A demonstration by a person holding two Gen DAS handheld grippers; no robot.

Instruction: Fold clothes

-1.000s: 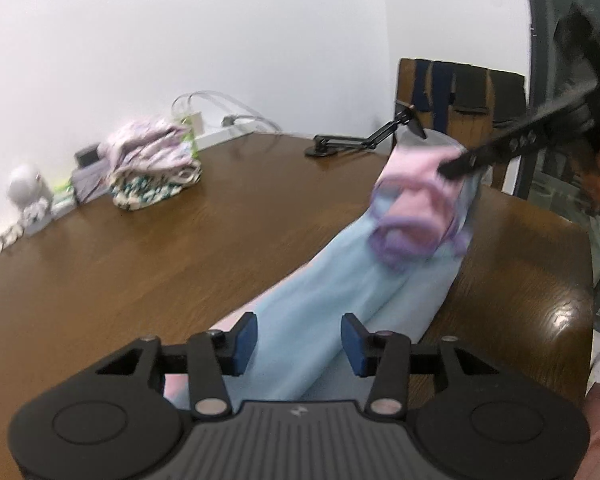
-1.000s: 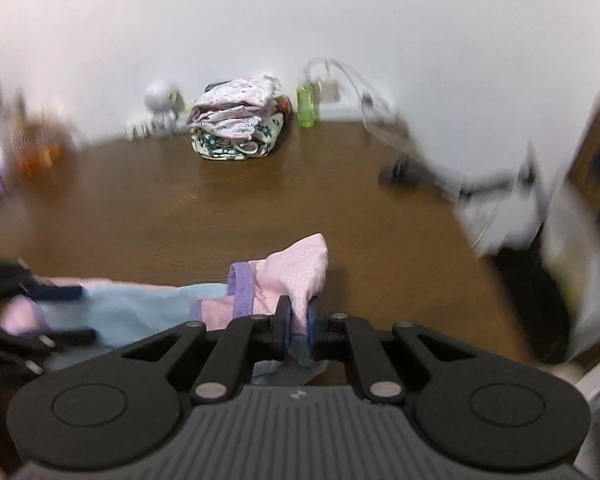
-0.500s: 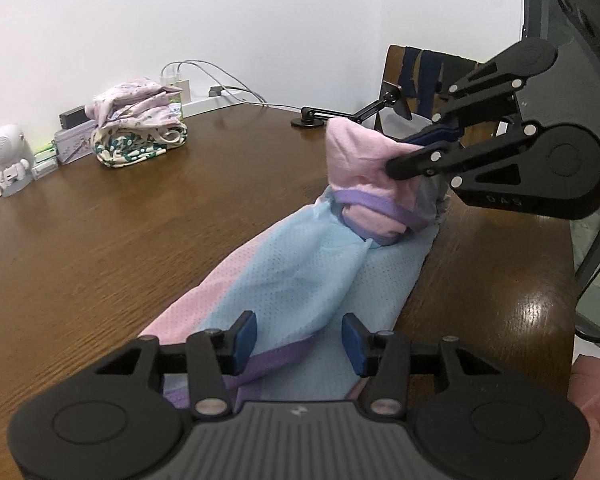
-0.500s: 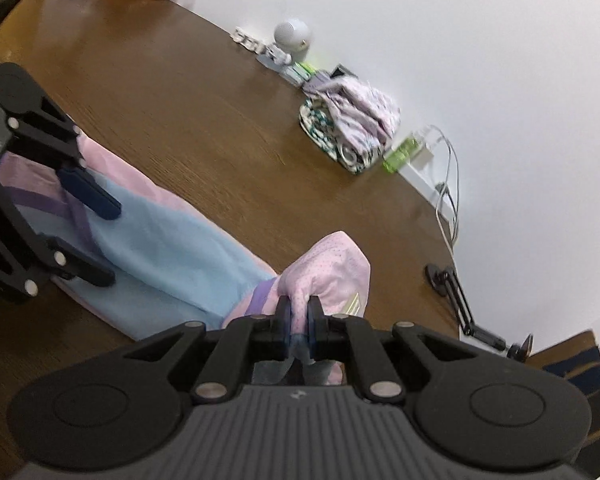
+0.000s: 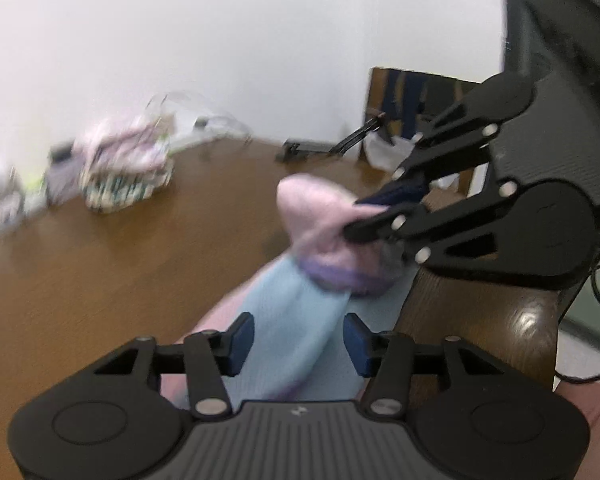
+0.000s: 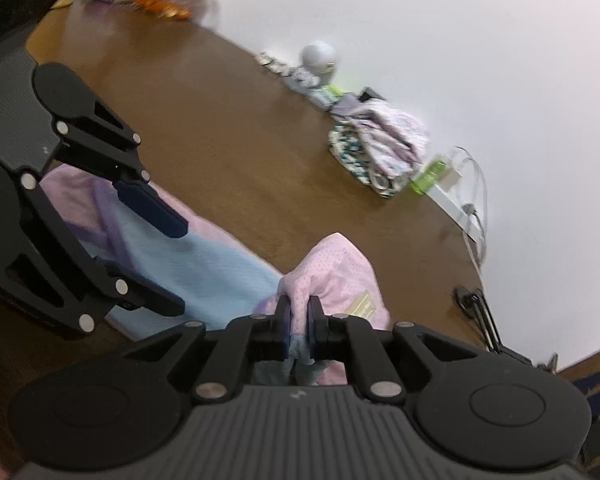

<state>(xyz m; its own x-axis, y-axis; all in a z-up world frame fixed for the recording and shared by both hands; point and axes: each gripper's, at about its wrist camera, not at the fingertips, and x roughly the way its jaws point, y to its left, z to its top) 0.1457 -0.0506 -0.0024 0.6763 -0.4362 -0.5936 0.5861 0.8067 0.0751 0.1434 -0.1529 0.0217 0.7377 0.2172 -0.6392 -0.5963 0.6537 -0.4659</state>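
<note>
Garment (image 5: 296,332), pink and blue, lies stretched along the wooden table (image 5: 100,292); from the left wrist, the left gripper (image 5: 299,340) is closing around its blue middle, contact blurred. From the right wrist, the right gripper (image 6: 299,315) pinches the pink end, lifted, probably to fold it over toward the left.

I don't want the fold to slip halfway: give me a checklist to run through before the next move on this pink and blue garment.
1. Right gripper clamped on the garment: ok, pink end pinched between its pads.
2. Left gripper gripping: not ok, jaws closing around the blue part, pads not yet pressing.
3. Garment lying flat: not ok, it is bunched and rope-like.
4. Table free beside the garment: ok, bare wood there.
5. Folded pile clear of the work: ok, at the wall.
6. Near hem aligned: cannot tell, hidden.
</note>
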